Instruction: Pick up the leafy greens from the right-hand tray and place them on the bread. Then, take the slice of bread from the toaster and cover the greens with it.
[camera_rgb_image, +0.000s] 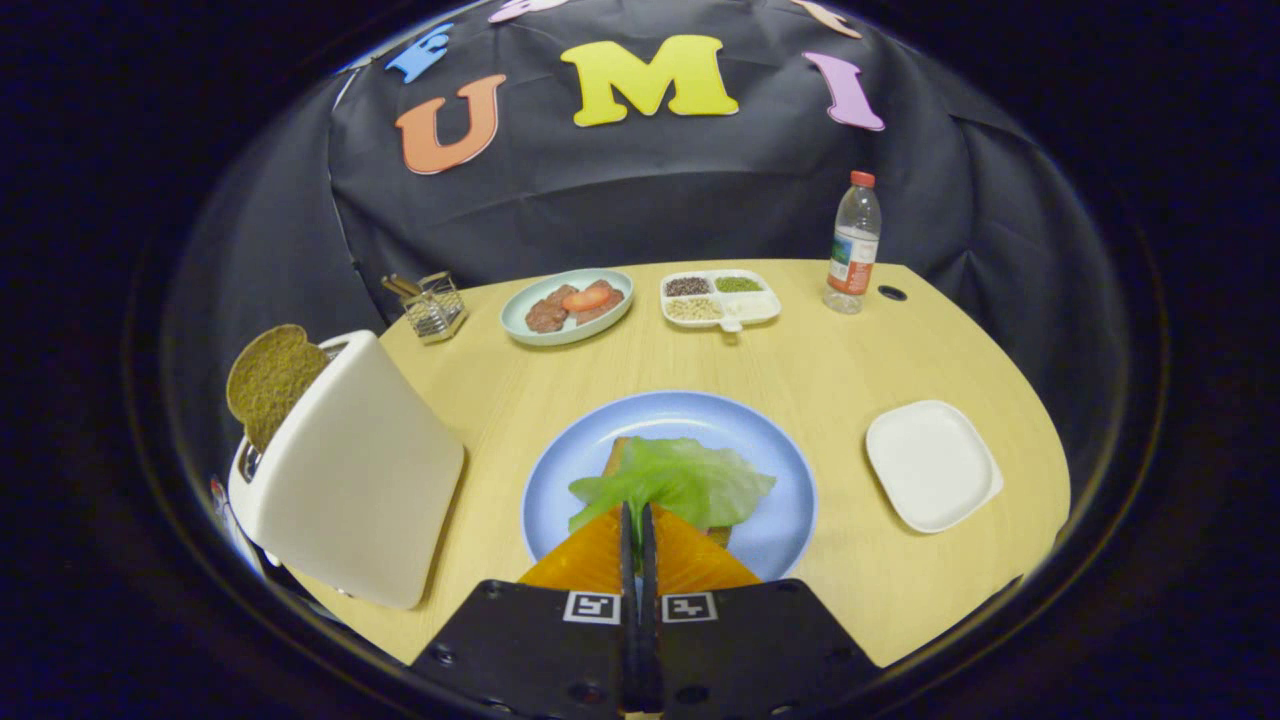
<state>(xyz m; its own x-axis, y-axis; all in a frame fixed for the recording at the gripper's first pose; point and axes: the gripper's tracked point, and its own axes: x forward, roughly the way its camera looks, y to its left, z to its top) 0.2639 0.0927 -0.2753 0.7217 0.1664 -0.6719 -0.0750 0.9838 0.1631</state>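
Leafy greens (672, 482) on bread, pinched at near edge by closed tool (637, 515)

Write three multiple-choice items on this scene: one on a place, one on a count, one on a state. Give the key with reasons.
1. Where do the leafy greens lie?
A. on the white square tray
B. on the bread on the blue plate
C. in the toaster

2. How many sections of the divided dish hold grains or seeds?
A. one
B. three
C. five

3. How do the gripper fingers stand?
A. closed together at the near edge of the greens
B. wide apart around the bottle
C. clamped on the toaster slice

Key: 1 B, the leaf covers the bread on the blue plate. 2 B, three sections are filled, one looks bare. 3 A, the fingers meet with almost no gap.
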